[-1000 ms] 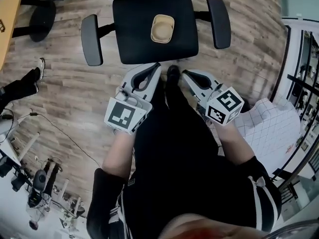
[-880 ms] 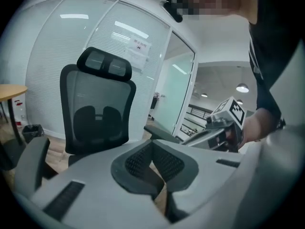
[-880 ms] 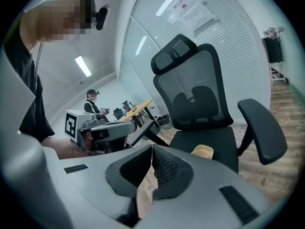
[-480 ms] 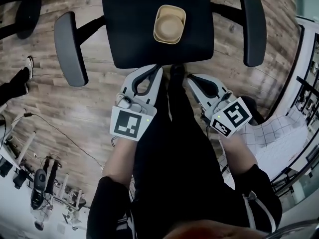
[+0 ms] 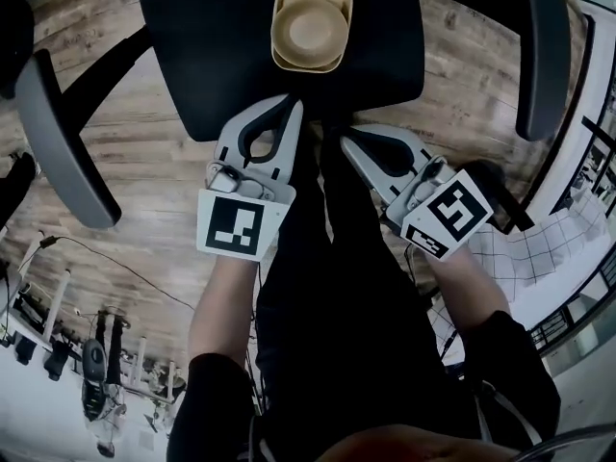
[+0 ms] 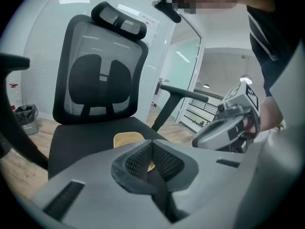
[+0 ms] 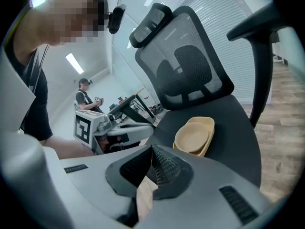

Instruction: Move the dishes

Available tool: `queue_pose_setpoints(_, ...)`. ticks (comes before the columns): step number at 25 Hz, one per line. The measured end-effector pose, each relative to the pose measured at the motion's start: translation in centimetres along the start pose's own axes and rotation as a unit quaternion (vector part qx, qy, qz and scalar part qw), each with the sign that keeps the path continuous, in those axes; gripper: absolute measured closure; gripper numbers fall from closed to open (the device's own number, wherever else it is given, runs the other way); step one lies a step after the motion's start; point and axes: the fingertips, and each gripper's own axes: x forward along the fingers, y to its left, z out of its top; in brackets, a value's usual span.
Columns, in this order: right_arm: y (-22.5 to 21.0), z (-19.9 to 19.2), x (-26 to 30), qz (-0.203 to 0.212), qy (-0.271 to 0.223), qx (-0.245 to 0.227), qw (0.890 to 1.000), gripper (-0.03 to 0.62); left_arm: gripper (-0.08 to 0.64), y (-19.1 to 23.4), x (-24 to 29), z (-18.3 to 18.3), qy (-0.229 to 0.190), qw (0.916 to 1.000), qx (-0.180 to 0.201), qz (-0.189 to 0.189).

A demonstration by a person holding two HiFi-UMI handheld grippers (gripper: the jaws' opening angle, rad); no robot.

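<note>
Two tan dishes (image 5: 311, 22) sit stacked on the black seat (image 5: 217, 56) of an office chair: a round bowl inside a squarish dish. My left gripper (image 5: 294, 104) is shut and empty, its tip at the seat's front edge, just below and left of the dishes. My right gripper (image 5: 348, 142) is shut and empty too, a little short of the seat edge. In the left gripper view the shut jaws (image 6: 152, 144) partly hide the dish (image 6: 126, 138). The right gripper view shows both dishes (image 7: 194, 135) beyond the shut jaws (image 7: 152, 149).
The chair's armrests (image 5: 58, 152) (image 5: 544, 46) flank the seat, and its mesh backrest (image 6: 100, 75) rises behind the dishes. A white quilted item (image 5: 539, 248) lies at right. A cable (image 5: 115, 258) and stands (image 5: 96, 373) are on the wood floor at left.
The chair and dishes have come closer and lower in the head view. Both grippers have moved forward to the seat's front edge and stayed shut.
</note>
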Motion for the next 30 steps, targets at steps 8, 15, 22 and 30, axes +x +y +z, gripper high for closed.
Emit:
queue_pose_setpoints(8, -0.7, -1.7, -0.5, 0.014, 0.005, -0.008, 1.000, 0.572, 0.552, -0.6, 3.7, -4.8, 0.064, 0.9965, 0.052, -0.011)
queue_pose_setpoints(15, -0.7, -2.2, -0.7, 0.005, 0.003, 0.008, 1.000, 0.572, 0.463, -0.4, 6.7, -5.6, 0.127, 0.9831, 0.124, -0.044)
queue_pose_setpoints(22, -0.9, -2.8, -1.8, -0.005, -0.004, 0.020, 1.000, 0.572, 0.451, -0.6, 9.2, -7.2, 0.194, 0.9588, 0.201, -0.052)
queue_pose_setpoints(30, -2.0, -3.2, -2.5, -0.021, -0.012, 0.034, 0.999, 0.572, 0.451, -0.3, 11.4, -8.8, 0.248, 0.9379, 0.237, -0.053)
